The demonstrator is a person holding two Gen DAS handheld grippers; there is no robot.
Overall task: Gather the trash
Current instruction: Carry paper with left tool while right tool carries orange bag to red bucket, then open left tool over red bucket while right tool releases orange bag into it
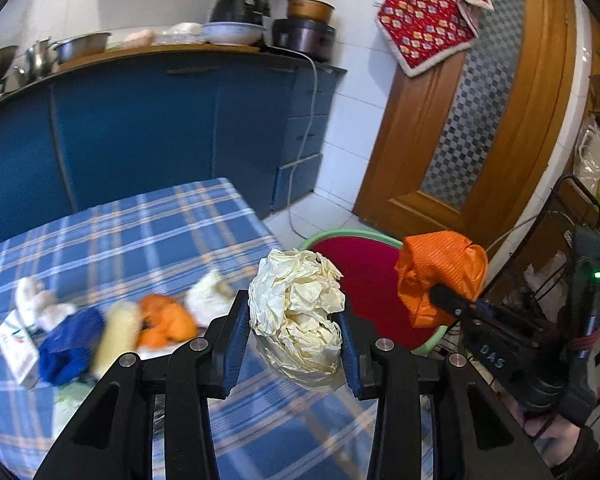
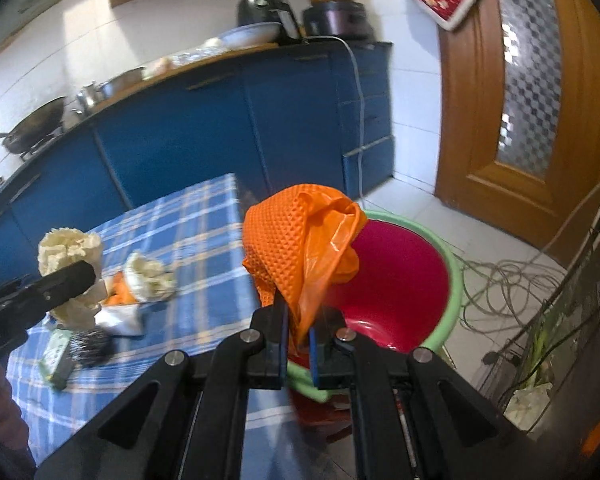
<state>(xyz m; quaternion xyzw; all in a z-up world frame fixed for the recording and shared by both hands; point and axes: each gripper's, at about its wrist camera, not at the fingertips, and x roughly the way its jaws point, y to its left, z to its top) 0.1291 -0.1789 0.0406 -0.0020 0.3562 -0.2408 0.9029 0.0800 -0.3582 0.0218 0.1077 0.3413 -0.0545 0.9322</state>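
Holding a ball of crumpled cream paper [image 1: 296, 312] tight between its two jaws, the left gripper [image 1: 294, 334] has its trash, and the right gripper [image 2: 298, 334] is pinched shut on a bunched orange plastic bag [image 2: 300, 240]. In the left view the paper ball sits at the middle, with the orange bag out at 3 o'clock from it. The bin [image 2: 454, 276] is red inside with a green rim, and it stands on the floor just past the table edge. In the right view it is at 3 o'clock from the orange bag, and the bag hangs partly over its rim. I think this is the carrying step: both pieces are picked up and are on the way to the bin. Next, each gripper should get right over the red hole and then let go, the orange bag first since it is closer. The paper ball seems to be still over the blue checked tablecloth [image 1: 140, 232], so it has farther to go. More trash [image 1: 112, 328] lies on the cloth at 9 o'clock from the paper ball, waiting its turn. There is open room above the bin. Watch the table corner beside it, the loose wires [image 2: 500, 284] on the floor at 3 o'clock from the bin, and the two grippers bumping together.
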